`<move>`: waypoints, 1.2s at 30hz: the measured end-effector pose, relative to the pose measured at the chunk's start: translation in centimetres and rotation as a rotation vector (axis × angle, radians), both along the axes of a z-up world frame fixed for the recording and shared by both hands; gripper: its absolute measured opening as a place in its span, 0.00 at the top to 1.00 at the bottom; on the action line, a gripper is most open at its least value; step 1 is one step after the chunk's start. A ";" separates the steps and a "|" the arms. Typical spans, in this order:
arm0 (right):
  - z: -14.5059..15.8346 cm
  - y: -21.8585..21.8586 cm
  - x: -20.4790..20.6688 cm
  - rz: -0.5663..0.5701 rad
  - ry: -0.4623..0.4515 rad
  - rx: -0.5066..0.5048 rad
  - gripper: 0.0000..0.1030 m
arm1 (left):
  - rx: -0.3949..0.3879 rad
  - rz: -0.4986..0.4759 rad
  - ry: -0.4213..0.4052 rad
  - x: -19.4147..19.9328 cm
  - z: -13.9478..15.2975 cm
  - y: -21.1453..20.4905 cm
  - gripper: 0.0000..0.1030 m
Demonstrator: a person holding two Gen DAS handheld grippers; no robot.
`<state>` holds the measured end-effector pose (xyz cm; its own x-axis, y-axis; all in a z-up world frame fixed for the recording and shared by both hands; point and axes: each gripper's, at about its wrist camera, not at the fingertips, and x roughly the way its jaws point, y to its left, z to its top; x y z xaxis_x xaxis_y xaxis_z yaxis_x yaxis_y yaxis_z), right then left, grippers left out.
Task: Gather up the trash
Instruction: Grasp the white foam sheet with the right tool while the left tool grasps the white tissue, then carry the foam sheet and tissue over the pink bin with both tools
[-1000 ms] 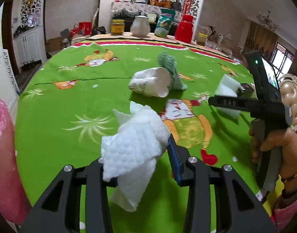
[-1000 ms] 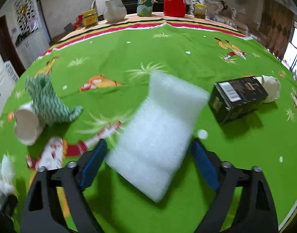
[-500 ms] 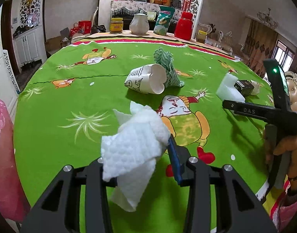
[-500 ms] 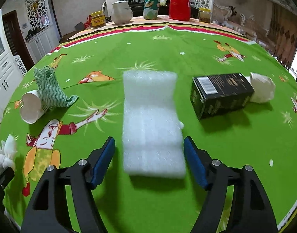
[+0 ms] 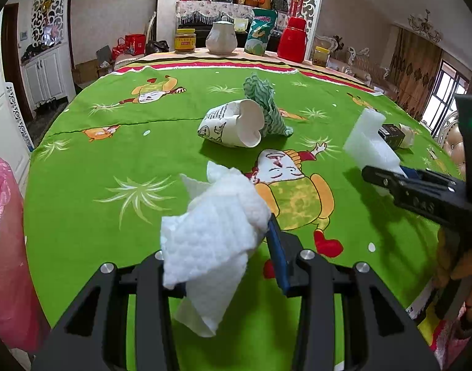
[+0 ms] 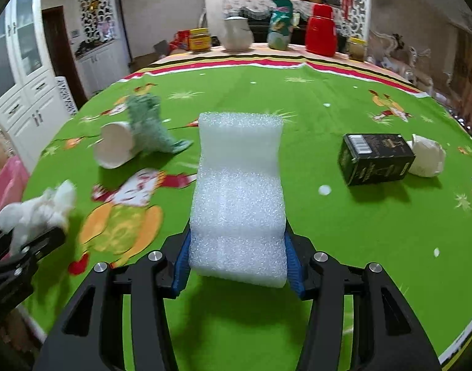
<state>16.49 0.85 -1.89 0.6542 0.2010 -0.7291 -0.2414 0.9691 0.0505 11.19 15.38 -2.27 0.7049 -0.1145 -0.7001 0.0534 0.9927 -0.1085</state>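
Note:
My left gripper [image 5: 223,262] is shut on a crumpled white paper towel [image 5: 214,235] and holds it above the green tablecloth [image 5: 81,170]. My right gripper [image 6: 237,262] is shut on a white foam strip [image 6: 239,191], lifted above the cloth; the strip also shows in the left wrist view [image 5: 368,142]. A tipped paper cup [image 5: 233,123] lies against a green-and-white striped cloth [image 5: 263,105] mid-table. A black box [image 6: 375,157] and a crumpled white wad [image 6: 427,157] lie at the right.
A pink trash bag [image 5: 4,247] hangs at the left table edge. A jar [image 5: 184,40], a white jug [image 5: 221,37], a snack bag [image 5: 260,35] and a red flask [image 5: 293,43] stand along the far edge. White cabinets stand to the left.
My right gripper has closed on the foam strip and lifted it, moving back toward the near edge. My left gripper still holds the paper towel and has drawn back a little.

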 end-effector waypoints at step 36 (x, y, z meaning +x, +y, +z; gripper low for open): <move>2.6 2.6 -10.0 0.138 -0.159 0.108 0.52 | 0.039 0.061 -0.213 -8.2 2.5 0.6 0.61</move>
